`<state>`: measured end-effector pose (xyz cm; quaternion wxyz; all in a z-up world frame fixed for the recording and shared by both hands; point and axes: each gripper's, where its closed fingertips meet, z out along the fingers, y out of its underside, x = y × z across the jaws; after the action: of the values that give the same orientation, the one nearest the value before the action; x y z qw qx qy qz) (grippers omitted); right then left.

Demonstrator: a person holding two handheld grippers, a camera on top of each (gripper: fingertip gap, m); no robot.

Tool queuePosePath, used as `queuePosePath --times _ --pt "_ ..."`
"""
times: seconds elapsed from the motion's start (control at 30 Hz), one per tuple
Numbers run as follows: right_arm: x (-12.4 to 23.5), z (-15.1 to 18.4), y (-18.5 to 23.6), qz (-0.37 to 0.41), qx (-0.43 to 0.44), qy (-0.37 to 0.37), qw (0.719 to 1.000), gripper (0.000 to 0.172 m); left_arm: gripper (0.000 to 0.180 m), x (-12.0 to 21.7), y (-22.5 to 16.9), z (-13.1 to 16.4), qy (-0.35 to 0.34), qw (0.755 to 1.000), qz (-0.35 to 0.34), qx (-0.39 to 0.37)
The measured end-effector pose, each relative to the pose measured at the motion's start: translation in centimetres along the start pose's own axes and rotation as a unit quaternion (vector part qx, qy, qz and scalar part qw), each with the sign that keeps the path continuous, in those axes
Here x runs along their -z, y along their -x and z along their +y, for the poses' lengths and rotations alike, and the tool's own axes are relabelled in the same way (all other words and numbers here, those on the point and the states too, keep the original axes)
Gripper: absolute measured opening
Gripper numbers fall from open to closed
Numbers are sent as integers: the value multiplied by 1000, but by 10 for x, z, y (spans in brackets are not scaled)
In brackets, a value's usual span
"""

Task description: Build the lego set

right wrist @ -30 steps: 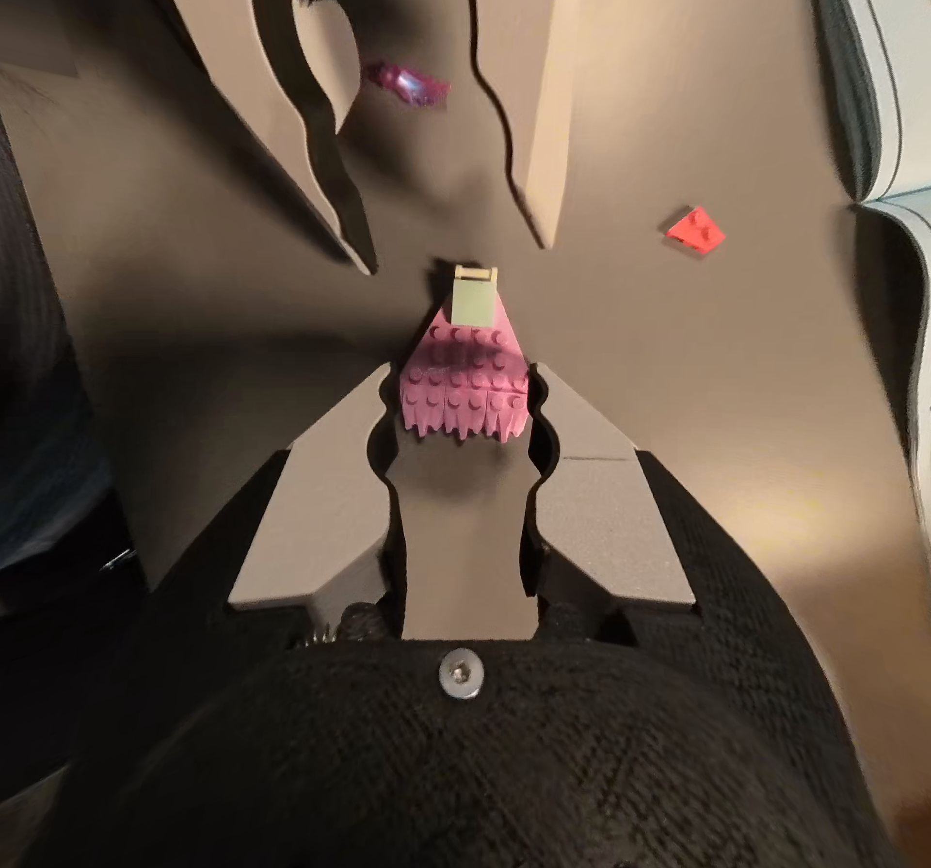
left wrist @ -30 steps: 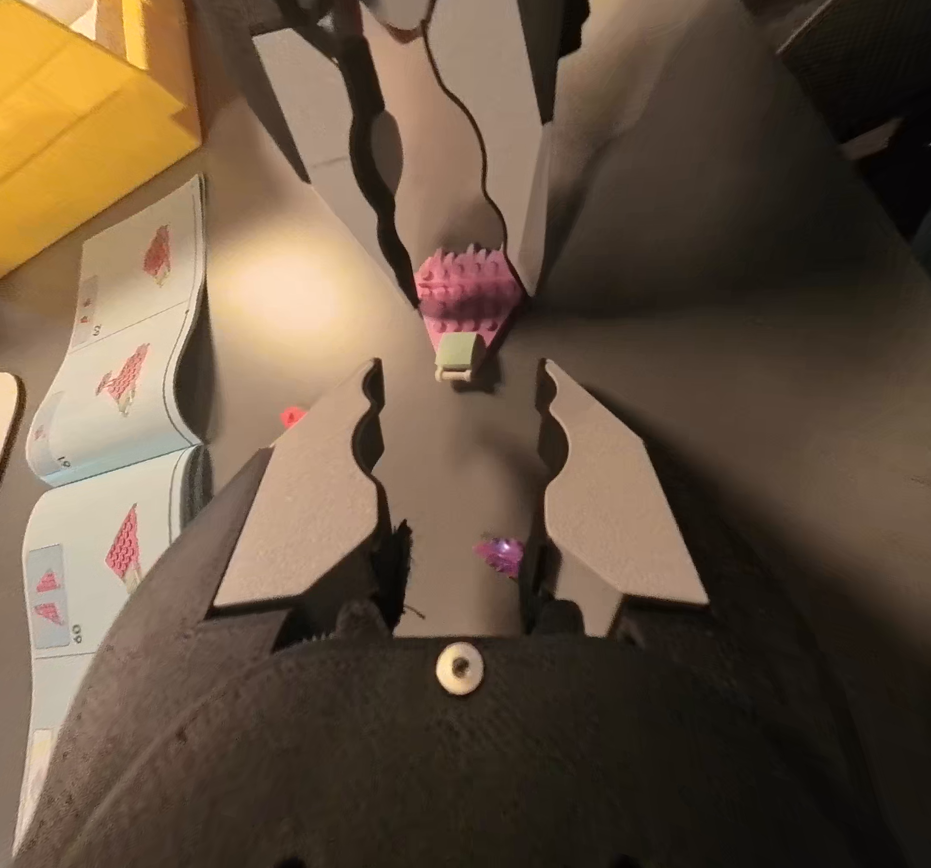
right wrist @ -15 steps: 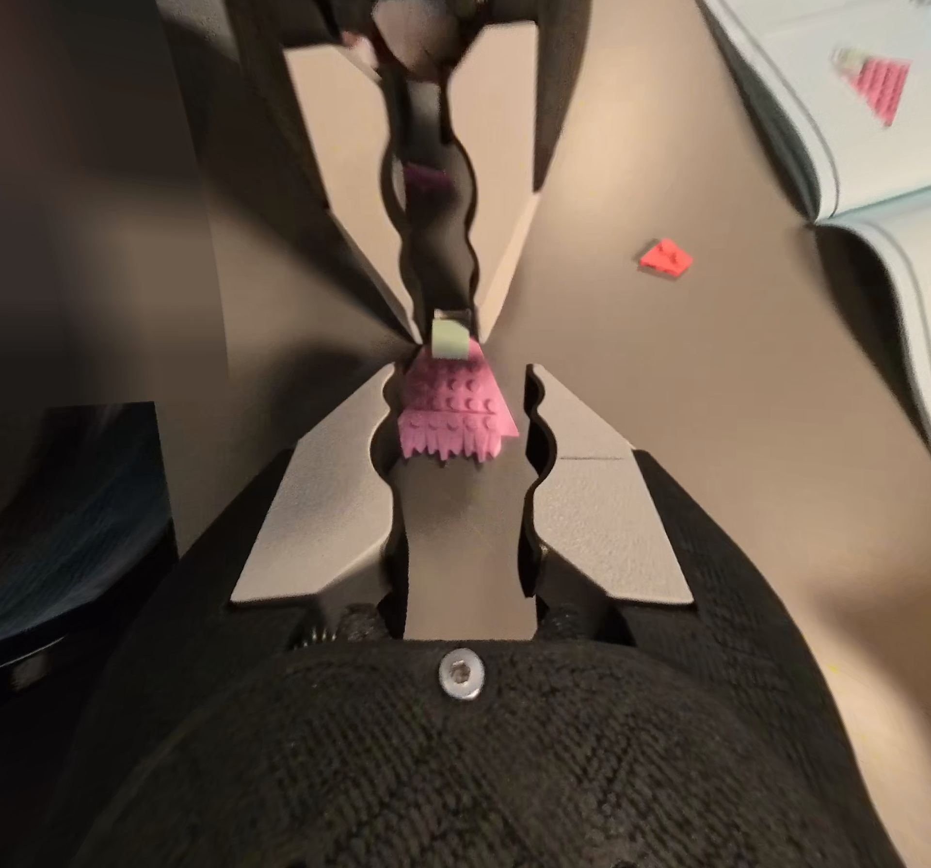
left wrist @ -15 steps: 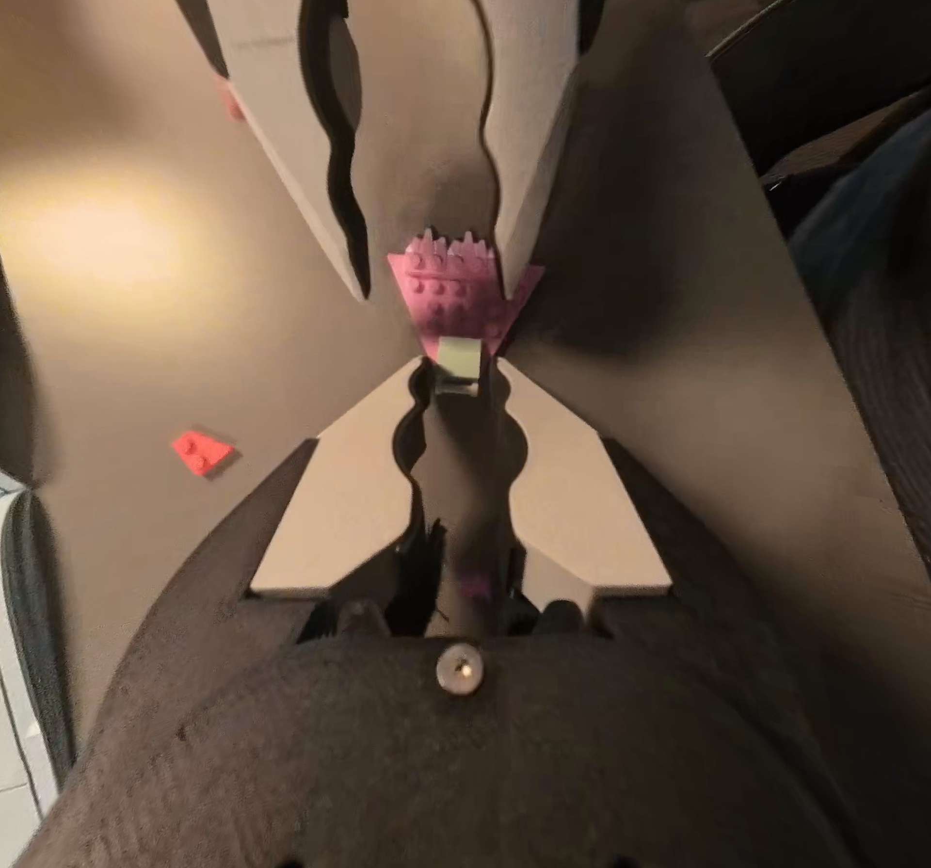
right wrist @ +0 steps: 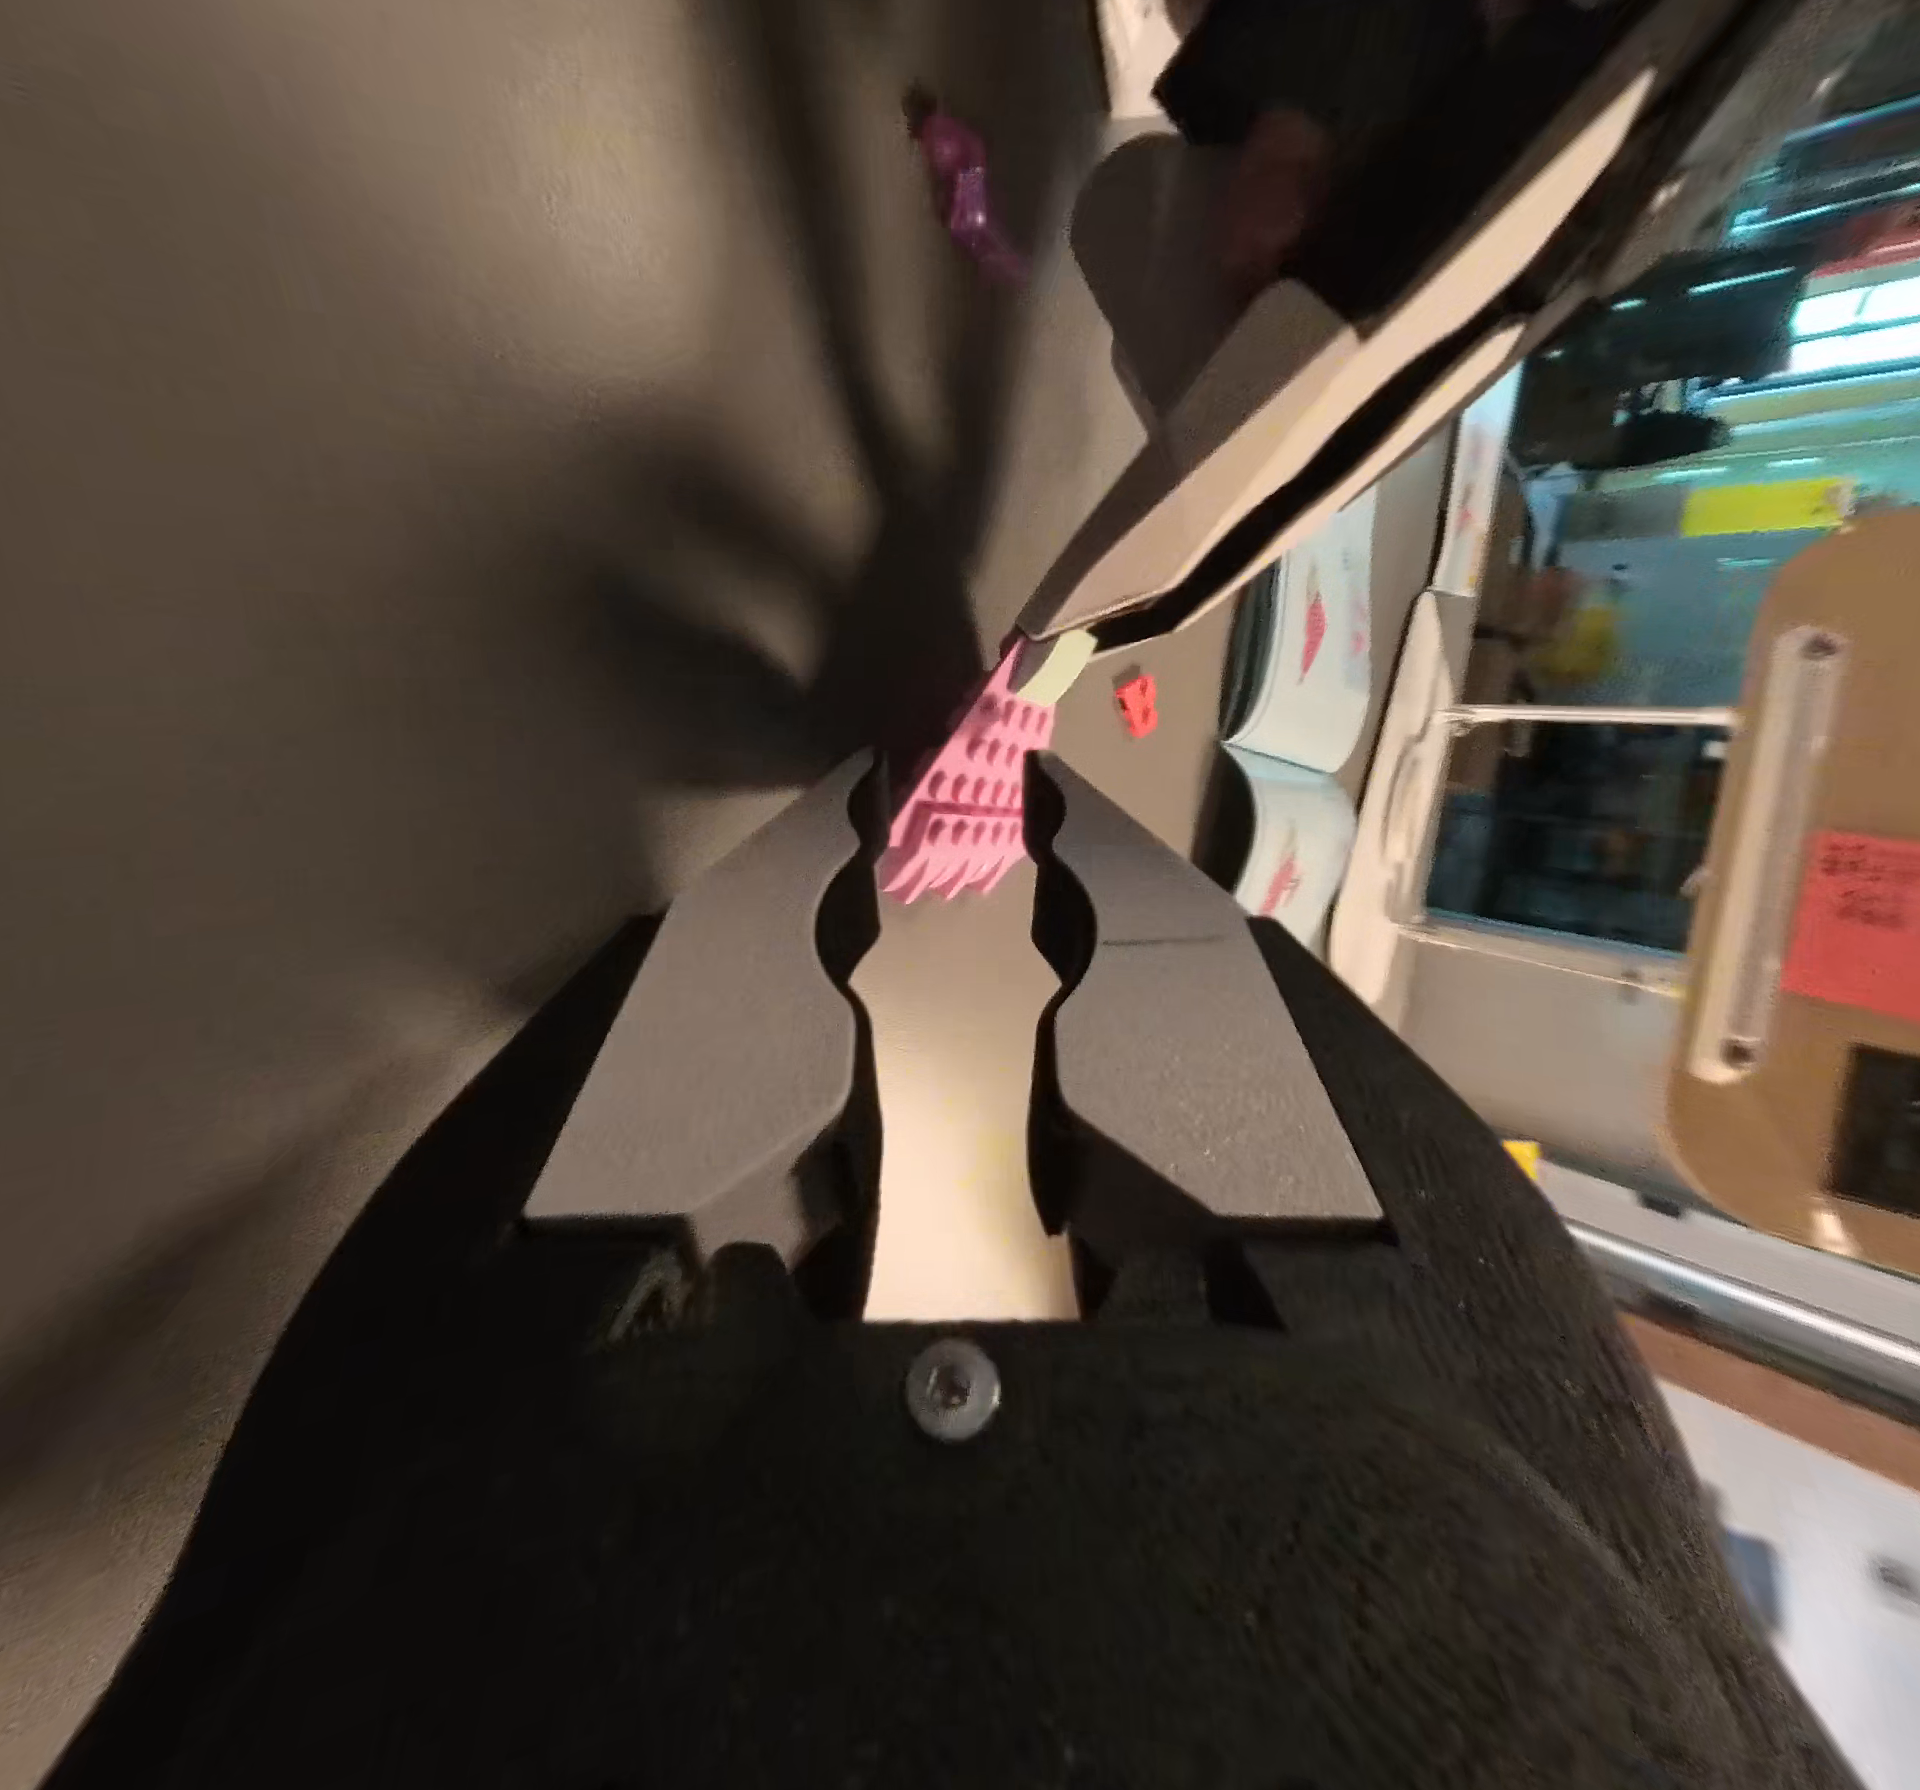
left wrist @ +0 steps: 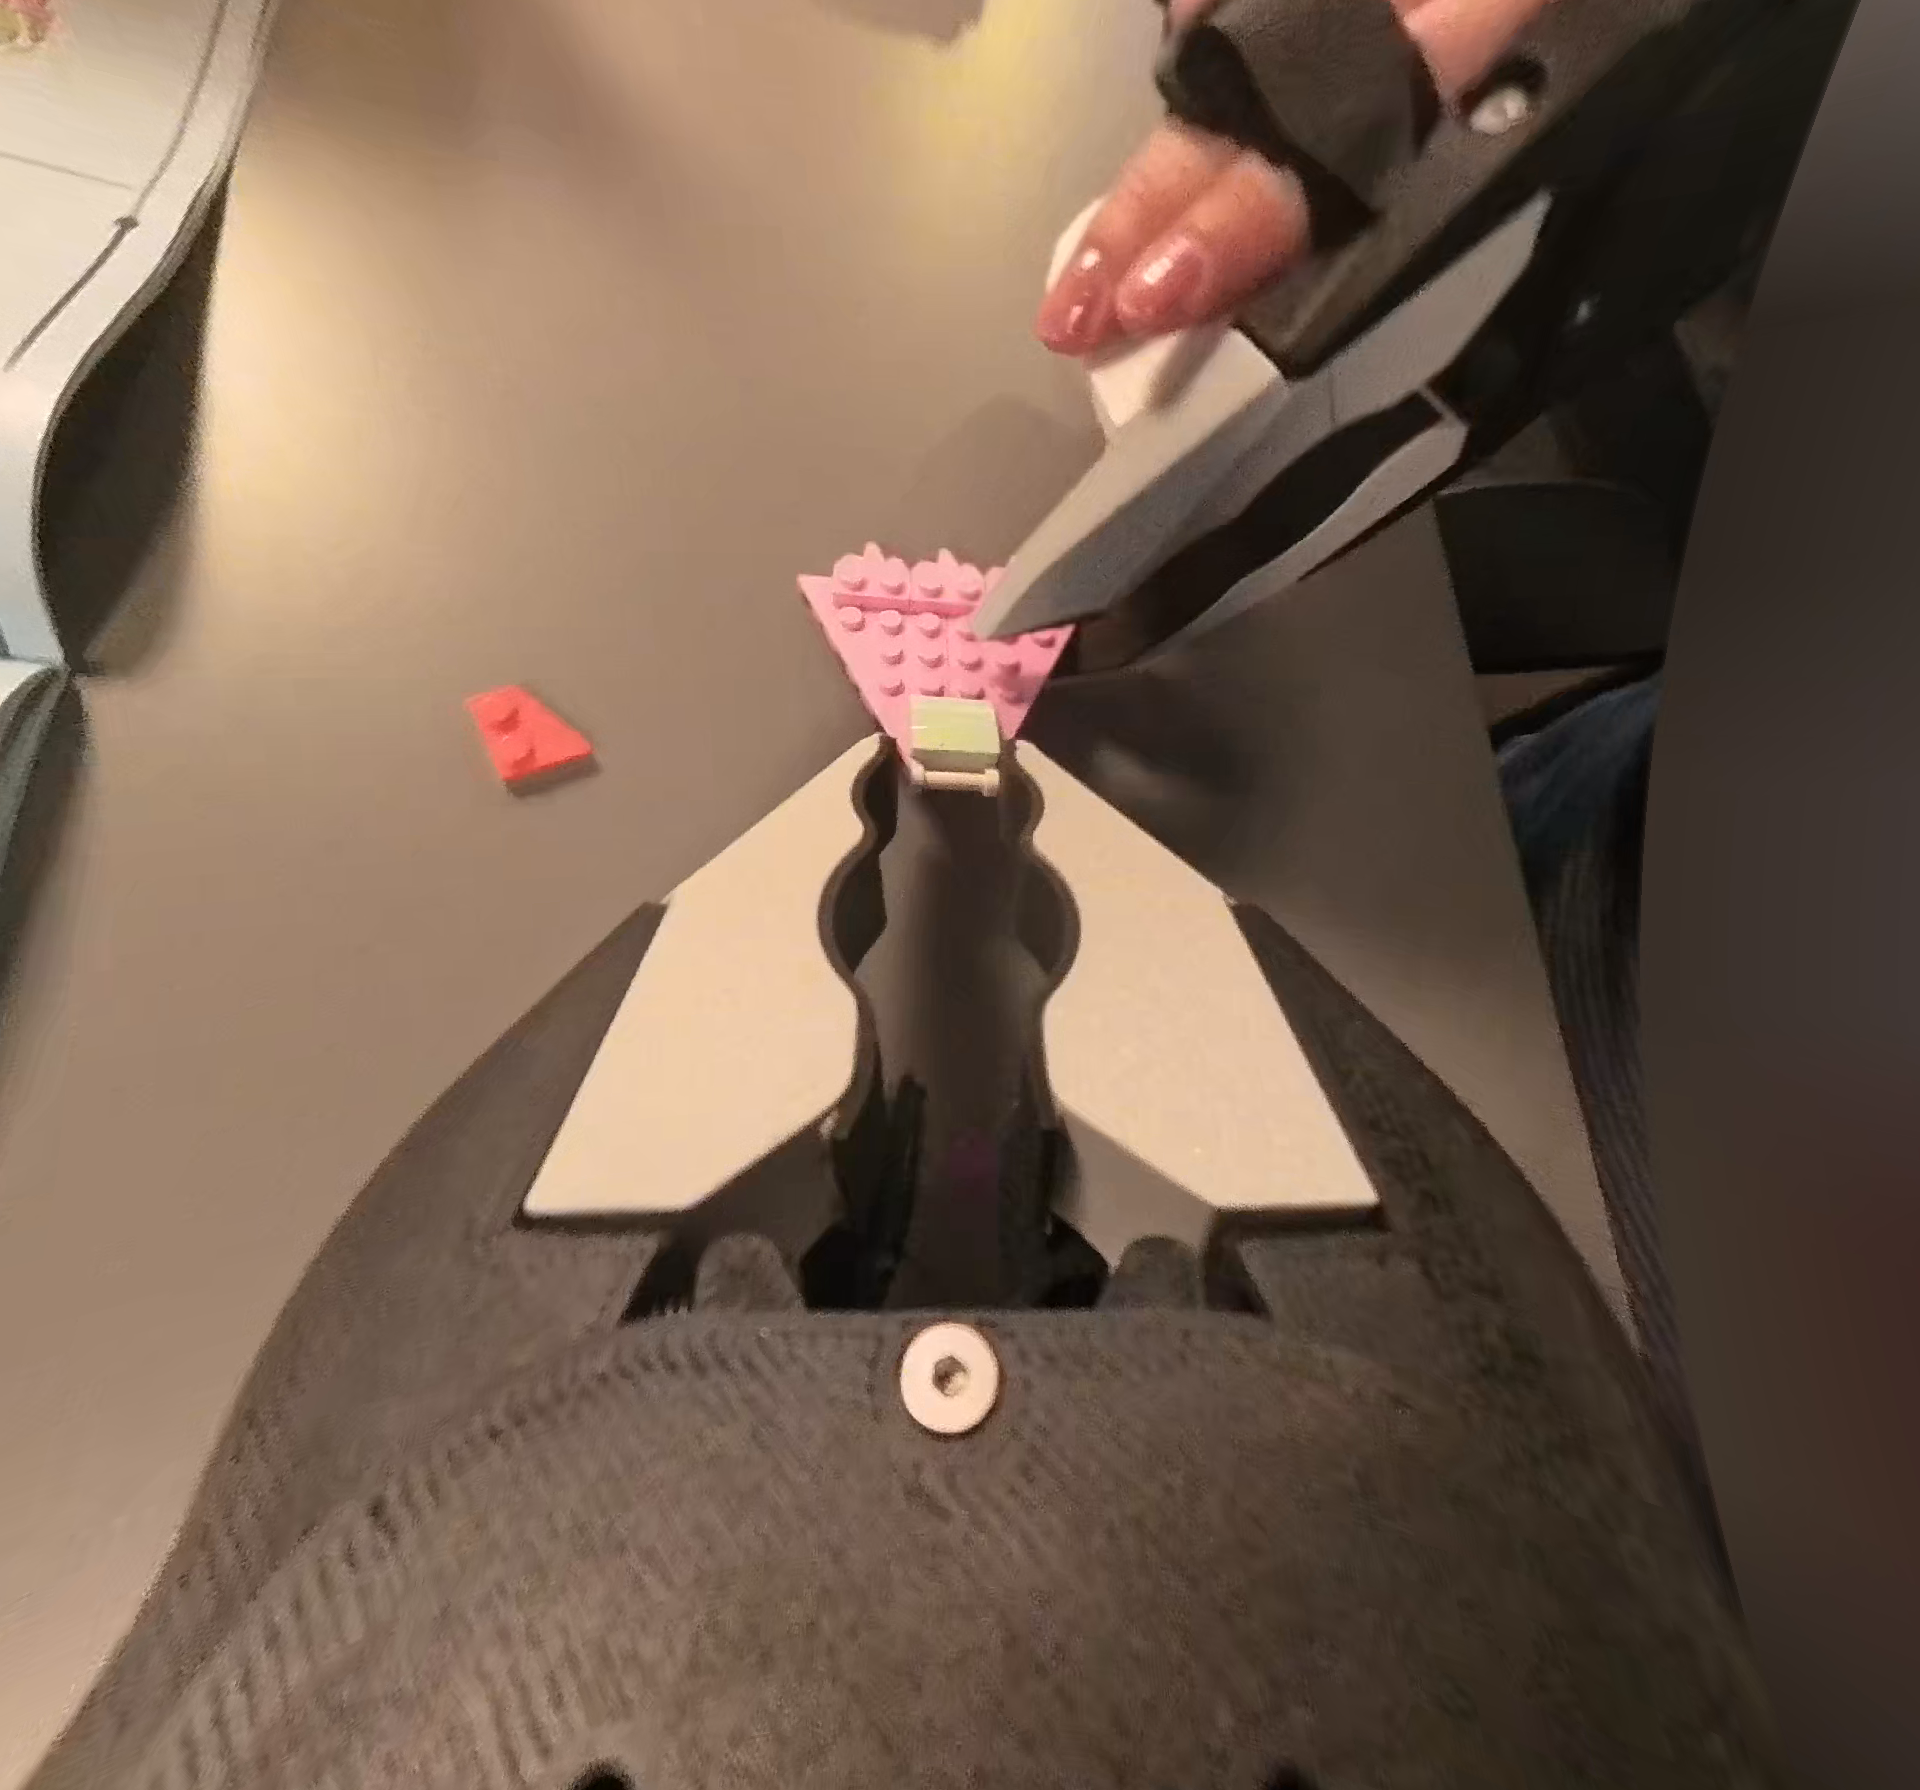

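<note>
The pink brick fan [left wrist: 920,639] points its narrow end, with the green piece [left wrist: 951,730], at the left gripper [left wrist: 951,761], whose fingers pinch that end, while the right gripper [right wrist: 954,772] fingers squeeze the wide end above the desk [left wrist: 520,390].

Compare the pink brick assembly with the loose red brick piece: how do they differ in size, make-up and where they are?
The pink brick assembly is larger, made of several plates with a pale green piece at its tip; the red brick piece is one small wedge. The pink one sits between both grippers' fingers; the red one lies alone on the table, untouched. Both have studs.
</note>
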<state>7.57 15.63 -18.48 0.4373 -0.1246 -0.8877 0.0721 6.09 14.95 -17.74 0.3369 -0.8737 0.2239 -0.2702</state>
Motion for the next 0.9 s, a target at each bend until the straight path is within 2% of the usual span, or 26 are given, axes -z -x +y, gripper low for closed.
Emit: queuePosePath --times 0.1,0.17,0.27,0.33,0.4,0.5,0.57,0.63,0.73,0.8,0.83,0.87,0.9 --pt "-4 3 -7 32 23 18 999 19 18 2 3 -2 -18 999 10 38" --pt "-3 9 -17 68 35 34 996 6 19 5 3 -4 -34 997 22 68" --pt "0 9 -26 90 36 36 995 4 22 12 -1 -7 -43 998 2 54" --pt "0 11 -27 85 15 39 996 4 54 18 3 -9 -47 996 -70 18" --pt "0 13 -29 76 -8 42 996 4 68 25 10 -12 -56 985 -158 -44" --pt "-3 12 -33 69 -25 44 996 4 57 34 13 -19 -60 941 -280 -180" --pt "-7 8 -34 64 -20 42 997 4 44 32 6 -22 -47 914 -314 -252" --pt "-11 3 -35 62 -9 39 997 4 35 26 3 -15 -3 901 -327 -286" --pt "-16 -2 -38 58 0 40 997 4 27 24 15 -1 73 863 -375 -329" --pt "-18 -5 -38 48 -3 39 998 4 9 27 20 0 82 838 -409 -352" --pt "-19 -7 -37 43 -10 30 999 4 9 28 21 1 88 830 -416 -362" --pt "-18 -13 -35 35 -28 2 999 10 9 29 23 4 96 822 -423 -367" --pt "-16 -20 -34 18 -59 -31 998 28 9 33 26 6 102 810 -440 -375"
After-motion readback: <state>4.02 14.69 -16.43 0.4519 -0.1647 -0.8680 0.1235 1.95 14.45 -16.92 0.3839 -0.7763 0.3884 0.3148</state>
